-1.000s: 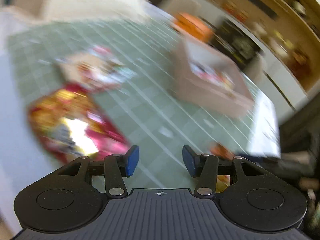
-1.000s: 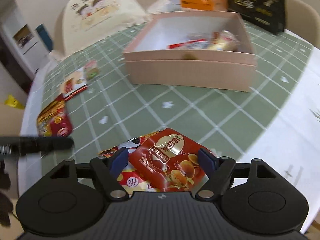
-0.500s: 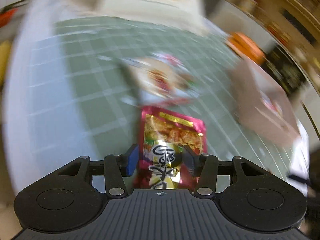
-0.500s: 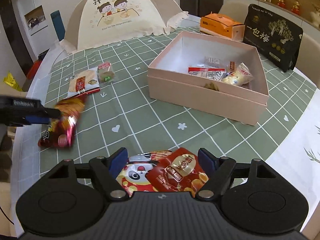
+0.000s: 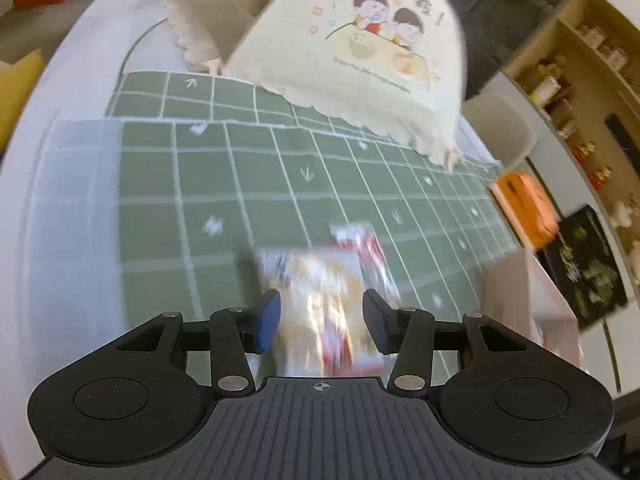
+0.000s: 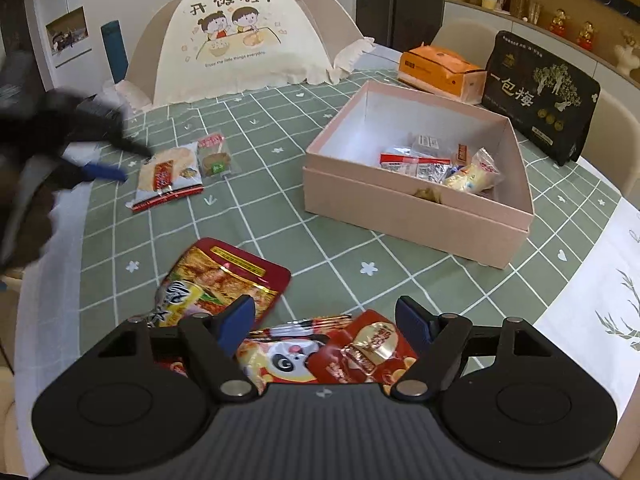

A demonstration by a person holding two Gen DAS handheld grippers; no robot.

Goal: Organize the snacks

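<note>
My left gripper (image 5: pixel 320 316) is open over a blurred white-and-red rice cracker packet (image 5: pixel 328 300) on the green checked cloth; it also shows in the right wrist view (image 6: pixel 170 174), with the left gripper (image 6: pixel 108 160) blurred beside it. My right gripper (image 6: pixel 324 320) is open above a panda packet (image 6: pixel 280 360) and a red quail-egg packet (image 6: pixel 360 356). A dark red and gold snack bag (image 6: pixel 218 284) lies just left of them. The pink box (image 6: pixel 416 204) holds several small snacks.
A small green-labelled snack (image 6: pixel 216 158) lies by the cracker packet. A cream food-cover tent (image 6: pixel 240 40) stands at the back, an orange tissue box (image 6: pixel 436 70) and a black bag (image 6: pixel 540 96) behind the pink box. The table edge runs along the left.
My left gripper let go of the dark red bag, which now lies near my right gripper, and swung left to the cracker packet. My right gripper drew back slightly, staying open.
</note>
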